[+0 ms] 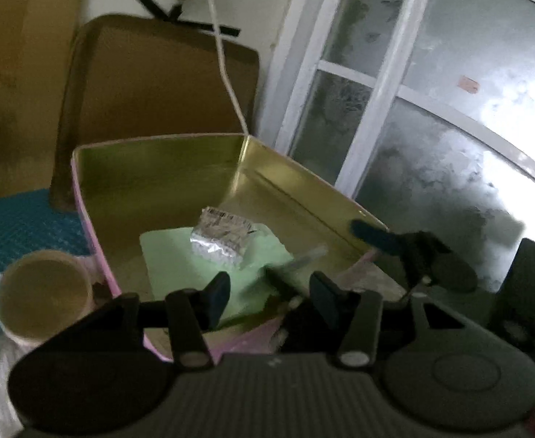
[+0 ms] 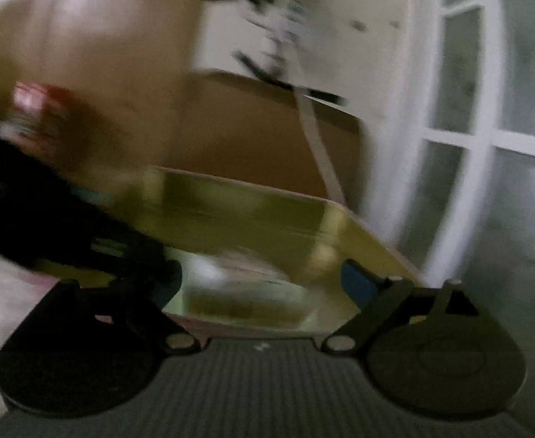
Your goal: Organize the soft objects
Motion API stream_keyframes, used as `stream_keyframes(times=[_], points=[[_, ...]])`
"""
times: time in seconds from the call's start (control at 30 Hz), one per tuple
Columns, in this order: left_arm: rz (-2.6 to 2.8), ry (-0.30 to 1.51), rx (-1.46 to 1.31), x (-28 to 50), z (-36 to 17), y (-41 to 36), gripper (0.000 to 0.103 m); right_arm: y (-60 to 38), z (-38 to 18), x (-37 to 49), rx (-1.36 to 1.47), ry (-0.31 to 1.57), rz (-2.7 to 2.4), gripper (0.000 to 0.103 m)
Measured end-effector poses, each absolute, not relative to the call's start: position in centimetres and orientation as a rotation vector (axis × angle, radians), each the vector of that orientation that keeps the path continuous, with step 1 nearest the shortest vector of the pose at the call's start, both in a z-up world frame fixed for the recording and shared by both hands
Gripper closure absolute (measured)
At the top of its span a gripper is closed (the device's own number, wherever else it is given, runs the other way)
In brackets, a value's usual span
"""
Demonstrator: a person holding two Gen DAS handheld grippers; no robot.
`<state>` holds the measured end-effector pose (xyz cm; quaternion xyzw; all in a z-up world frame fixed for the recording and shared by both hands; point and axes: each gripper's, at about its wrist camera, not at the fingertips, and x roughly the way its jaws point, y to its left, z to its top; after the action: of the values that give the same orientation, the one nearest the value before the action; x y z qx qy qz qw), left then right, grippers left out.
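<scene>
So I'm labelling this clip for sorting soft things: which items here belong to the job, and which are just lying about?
Job:
- gold-lined pink box
- pale green flat pad inside it
- crinkled silver foil packet on the pad

Lying about:
- cream paper cup
- brown tray leaning behind
- white cable
- blue mesh mat

No readable text anywhere; perhaps a barcode-like print, too blurred, on the silver packet (image 1: 223,237).

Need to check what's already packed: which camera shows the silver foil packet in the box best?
The left wrist view: the silver foil packet lies sharp on the green sheet inside the box. The right wrist view is motion-blurred, showing only a pale smear there.
</scene>
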<state>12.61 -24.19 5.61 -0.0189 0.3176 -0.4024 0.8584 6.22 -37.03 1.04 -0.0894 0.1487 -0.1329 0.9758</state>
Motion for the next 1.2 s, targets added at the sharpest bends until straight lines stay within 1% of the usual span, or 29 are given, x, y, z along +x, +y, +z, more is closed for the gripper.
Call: stream_keyframes(times=[0.07,0.17,0.2,0.23,0.27,0.33,0.4,0.43,0.5,0.6,0.67,0.8,0.83,0.87,0.9,0.93,0.97,1.03,1.1,1.2], points=[[-0.857,0.666,-0.067,12.2,5.7,-23.2,0.054,-38.6,1.3,5.5,-0.134,0.280,-0.280,0.007],[-0.837,0.612,-0.060,10.6,6.1,-20.2,0.053,-39.7,1.9,3.5,-0.053,0.200,-0.301,0.009],[-0.828,0.602,-0.061,10.0,6.1,-18.7,0.053,-39.7,2.1,2.9,-0.020,0.177,-0.294,0.014],[-0.821,0.594,-0.063,9.4,6.0,-17.1,0.053,-39.4,2.3,2.1,0.007,0.158,-0.282,0.023],[-0.809,0.588,-0.061,8.9,5.8,-15.5,0.053,-39.0,2.6,1.8,0.029,0.142,-0.267,0.029],[-0.752,0.582,-0.055,7.9,5.2,-12.1,0.053,-38.0,3.1,1.3,0.061,0.116,-0.224,0.044],[-0.671,0.588,-0.055,7.0,4.3,-8.4,0.053,-36.6,3.5,1.0,0.111,0.108,-0.144,0.052],[-0.620,0.592,-0.061,6.7,3.9,-6.4,0.053,-36.0,3.7,1.3,0.134,0.114,-0.096,0.053],[-0.526,0.602,-0.087,6.2,3.1,-2.7,0.053,-33.9,4.1,1.9,0.165,0.139,0.020,0.053],[-0.368,0.603,-0.128,5.9,2.0,2.1,0.053,-29.4,4.3,3.1,0.128,0.185,0.154,0.053],[-0.301,0.617,-0.172,5.9,1.3,4.9,0.053,-26.3,4.1,4.5,0.133,0.257,0.268,0.052],[-0.253,0.623,-0.260,5.8,0.5,8.8,0.053,-23.0,1.6,9.8,0.495,0.523,0.430,0.051],[-0.252,0.616,-0.273,5.6,0.4,9.5,0.052,-22.6,0.9,11.0,0.593,0.575,0.430,0.050],[-0.251,0.609,-0.286,5.5,0.4,10.1,0.050,-22.3,0.0,12.2,0.711,0.619,0.418,0.048],[-0.253,0.598,-0.299,5.3,0.4,10.7,0.049,-22.1,-1.0,13.2,0.831,0.644,0.402,0.041],[-0.257,0.591,-0.309,5.2,0.4,11.2,0.049,-21.8,-1.6,13.7,0.912,0.655,0.380,0.034],[-0.262,0.588,-0.316,5.1,0.3,11.5,0.049,-21.5,-2.1,14.3,0.977,0.660,0.350,0.033],[-0.275,0.585,-0.329,5.0,0.0,12.0,0.049,-20.9,-2.5,15.2,1.038,0.644,0.311,0.033],[-0.288,0.584,-0.339,5.0,-0.4,12.4,0.049,-20.3,-2.2,16.0,1.039,0.620,0.253,0.033],[-0.307,0.579,-0.346,4.7,-0.9,13.0,0.049,-19.8,-2.4,17.4,1.072,0.611,0.186,0.029]])
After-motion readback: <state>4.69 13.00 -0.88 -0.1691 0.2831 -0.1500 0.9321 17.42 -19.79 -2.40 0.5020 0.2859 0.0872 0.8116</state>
